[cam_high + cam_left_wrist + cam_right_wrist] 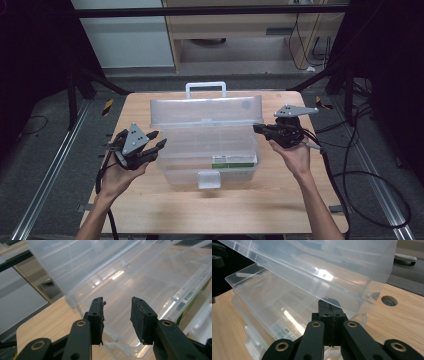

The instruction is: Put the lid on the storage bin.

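Clear plastic storage box (pixel 207 150) mid-table (pixel 240 210), hinged lid (pixel 205 112) raised. Probably light, thin-walled, flexible, slick; best taken at stiff rims or the white handle (pixel 206 87). Left gripper (pixel 157 141) unclenched beside the box's left wall, nothing between the pads. Right gripper (pixel 256 128) clenched, tips against the lid's right corner.
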`<state>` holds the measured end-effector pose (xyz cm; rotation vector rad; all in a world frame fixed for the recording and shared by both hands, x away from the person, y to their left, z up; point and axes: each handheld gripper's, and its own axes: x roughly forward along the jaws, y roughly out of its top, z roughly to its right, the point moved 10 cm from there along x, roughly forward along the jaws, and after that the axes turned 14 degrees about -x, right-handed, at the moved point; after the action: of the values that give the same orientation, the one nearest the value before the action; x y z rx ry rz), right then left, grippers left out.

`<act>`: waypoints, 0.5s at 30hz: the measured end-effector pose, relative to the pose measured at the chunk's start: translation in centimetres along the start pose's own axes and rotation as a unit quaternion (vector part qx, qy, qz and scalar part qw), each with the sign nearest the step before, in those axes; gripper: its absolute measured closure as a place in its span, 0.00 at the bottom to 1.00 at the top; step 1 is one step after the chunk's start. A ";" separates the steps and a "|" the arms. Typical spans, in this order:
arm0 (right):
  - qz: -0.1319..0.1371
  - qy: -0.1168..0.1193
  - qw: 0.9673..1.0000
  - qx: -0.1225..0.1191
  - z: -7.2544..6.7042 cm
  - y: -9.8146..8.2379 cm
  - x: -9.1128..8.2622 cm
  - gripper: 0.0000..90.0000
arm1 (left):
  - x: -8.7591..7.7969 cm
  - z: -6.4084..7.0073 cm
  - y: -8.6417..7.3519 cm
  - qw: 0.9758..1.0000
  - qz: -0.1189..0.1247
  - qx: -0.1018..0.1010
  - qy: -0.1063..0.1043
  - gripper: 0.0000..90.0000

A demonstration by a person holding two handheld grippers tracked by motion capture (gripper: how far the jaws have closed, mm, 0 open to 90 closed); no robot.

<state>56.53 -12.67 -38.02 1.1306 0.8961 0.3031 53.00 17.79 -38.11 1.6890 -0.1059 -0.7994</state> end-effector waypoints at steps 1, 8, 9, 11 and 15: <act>0.000 0.001 1.000 0.001 0.0 0.0 0.0 1.00 | 0.0 -0.1 -0.1 1.000 0.002 -0.005 0.000 0.70; -0.001 0.003 1.000 0.000 -0.2 -0.3 -0.1 1.00 | -0.2 -1.5 -0.9 0.999 0.014 -0.045 0.013 0.74; -0.001 0.004 1.000 0.001 -0.2 -0.3 -0.1 1.00 | -0.2 -1.7 -1.1 0.998 0.013 -0.051 0.016 0.75; -0.001 0.003 1.000 -0.001 -0.3 -0.4 -0.1 1.00 | -0.1 -1.9 -1.3 0.998 0.013 -0.057 0.017 0.76; -0.003 0.004 1.000 -0.003 -0.6 -0.8 -0.2 1.00 | 0.3 -2.3 -1.5 0.997 0.017 -0.067 0.021 0.79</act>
<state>55.78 -12.76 -38.73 1.1220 0.9057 0.3053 53.92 19.98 -39.48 1.5719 -0.0503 -0.7287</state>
